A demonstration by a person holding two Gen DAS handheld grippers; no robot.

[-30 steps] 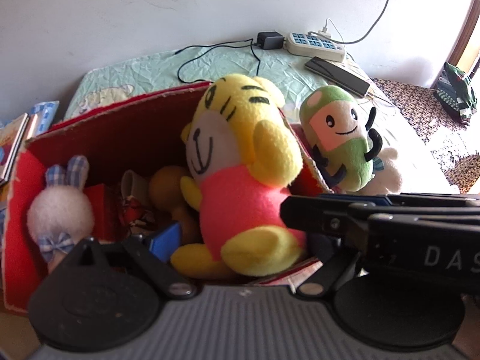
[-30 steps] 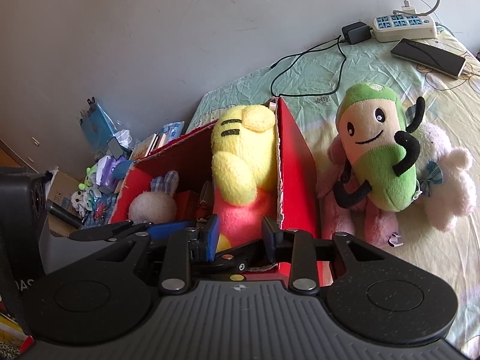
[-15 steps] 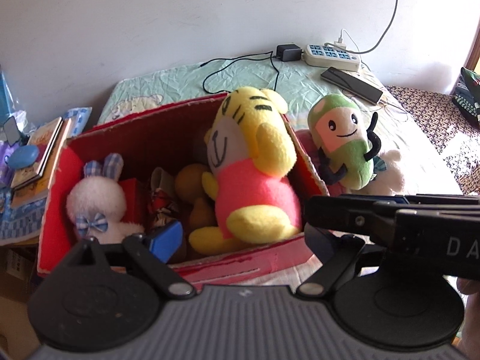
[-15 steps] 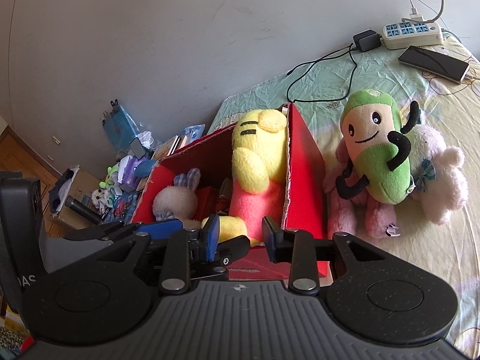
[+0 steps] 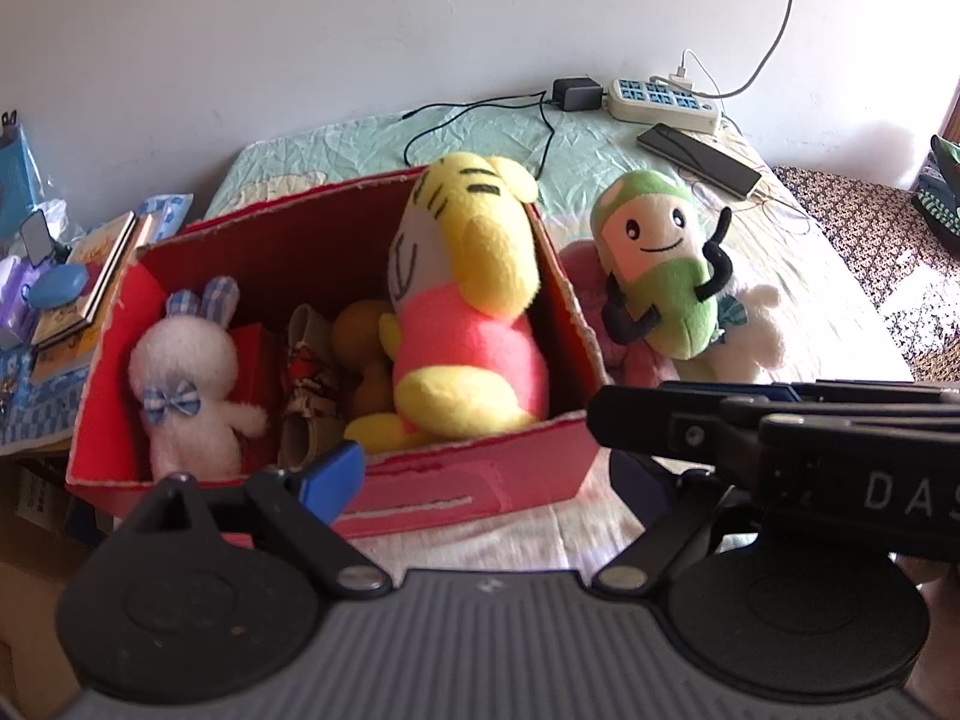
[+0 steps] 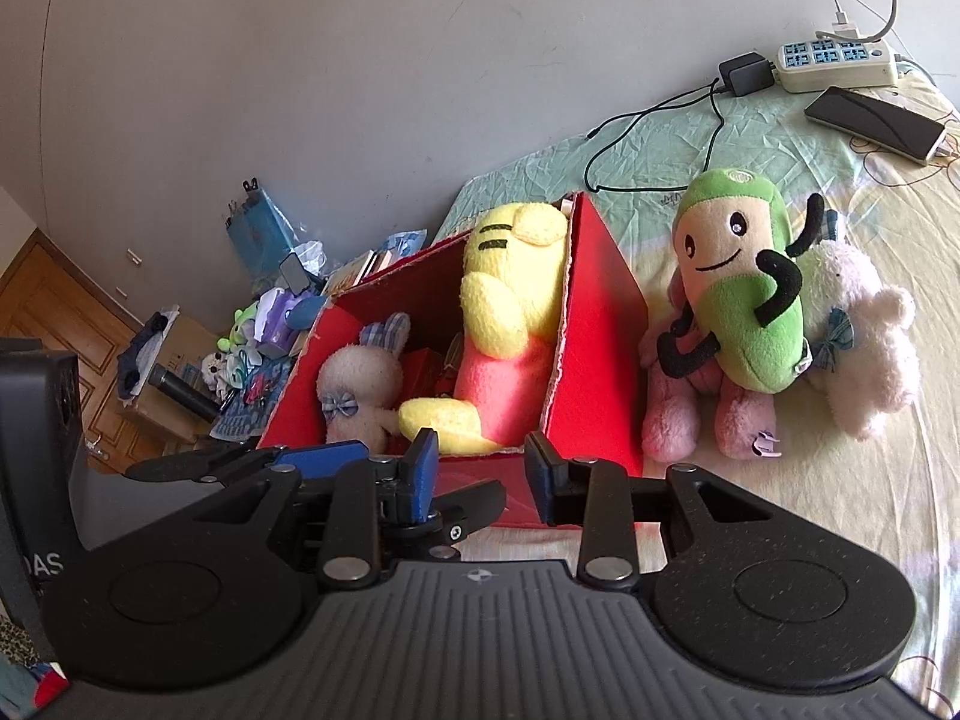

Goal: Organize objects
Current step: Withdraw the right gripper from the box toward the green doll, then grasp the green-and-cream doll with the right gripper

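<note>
A red cardboard box (image 5: 456,480) stands on the bed. It holds a yellow tiger plush in a pink shirt (image 5: 474,300), a white bunny with a checked bow (image 5: 180,366), a small shoe (image 5: 306,378) and a brown toy (image 5: 354,336). Right of the box (image 6: 600,324), a green smiling plush (image 6: 744,300) leans on a pink plush (image 6: 678,414) and a white plush (image 6: 864,348). My left gripper (image 5: 480,474) hovers before the box's front wall, open wide and empty. My right gripper (image 6: 480,471) hangs near the box's front right corner, its jaws a narrow gap apart with nothing between them.
A power strip (image 5: 663,103) with a charger, cables and a phone (image 5: 699,159) lie at the bed's far end by the wall. Books (image 5: 90,282) and small clutter (image 6: 264,330) crowd the area left of the box. A patterned seat (image 5: 870,228) stands right.
Both grippers have drawn back from the box, so its whole front wall and more of the bed show now. The toys have not moved and neither gripper's jaws have visibly changed.
</note>
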